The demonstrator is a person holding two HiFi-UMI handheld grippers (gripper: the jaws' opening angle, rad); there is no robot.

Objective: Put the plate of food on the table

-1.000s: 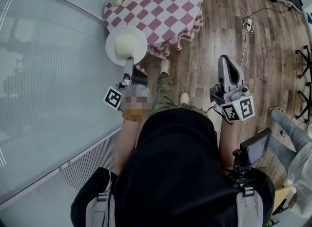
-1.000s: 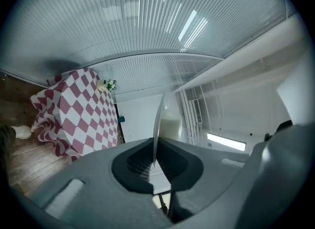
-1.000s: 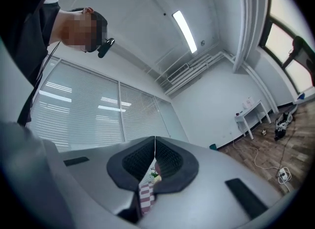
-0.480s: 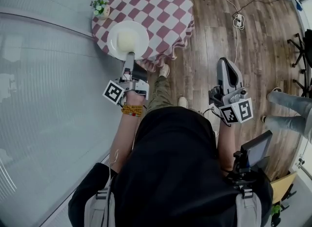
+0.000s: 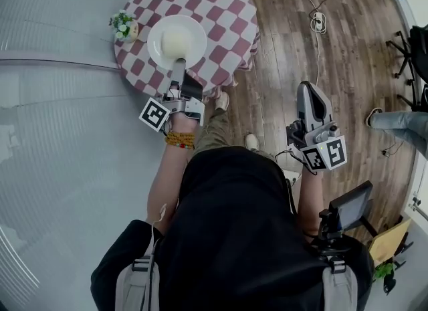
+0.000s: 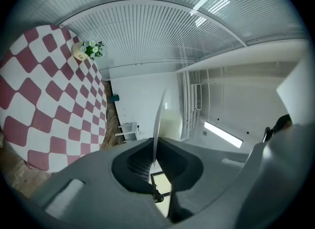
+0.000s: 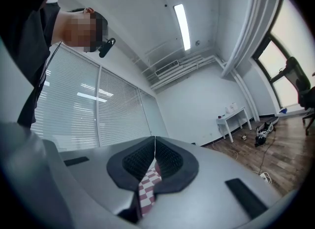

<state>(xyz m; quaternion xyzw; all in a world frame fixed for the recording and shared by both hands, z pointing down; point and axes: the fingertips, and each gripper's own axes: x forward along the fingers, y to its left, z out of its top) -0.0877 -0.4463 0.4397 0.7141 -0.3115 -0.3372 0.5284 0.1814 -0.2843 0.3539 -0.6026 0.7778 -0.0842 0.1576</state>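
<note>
My left tongs (image 5: 178,65) pinch the plate (image 5: 158,39) by its rim over the counter (image 5: 227,15), not yet set down; my right tongs (image 5: 309,90) are pressed together, empty.

The head view is evenly and softly lit, with only faint shadows on the floor (image 5: 287,69). The white plate (image 5: 176,42) is the brightest patch, almost washed out. Pale glare streaks lie across the blinds (image 5: 53,136) at the left of the frame, and straight lines bow toward the edges. Both gripper views are fisheye circles with black corners. In the left gripper view the slats arc overhead with glare at upper right, a light strip (image 6: 222,134) glows at right, and the left gripper (image 6: 156,147), close to the lens, looks slightly soft. In the right gripper view a ceiling lamp (image 7: 182,23) and the window (image 7: 280,60) at right are blown out.
</note>
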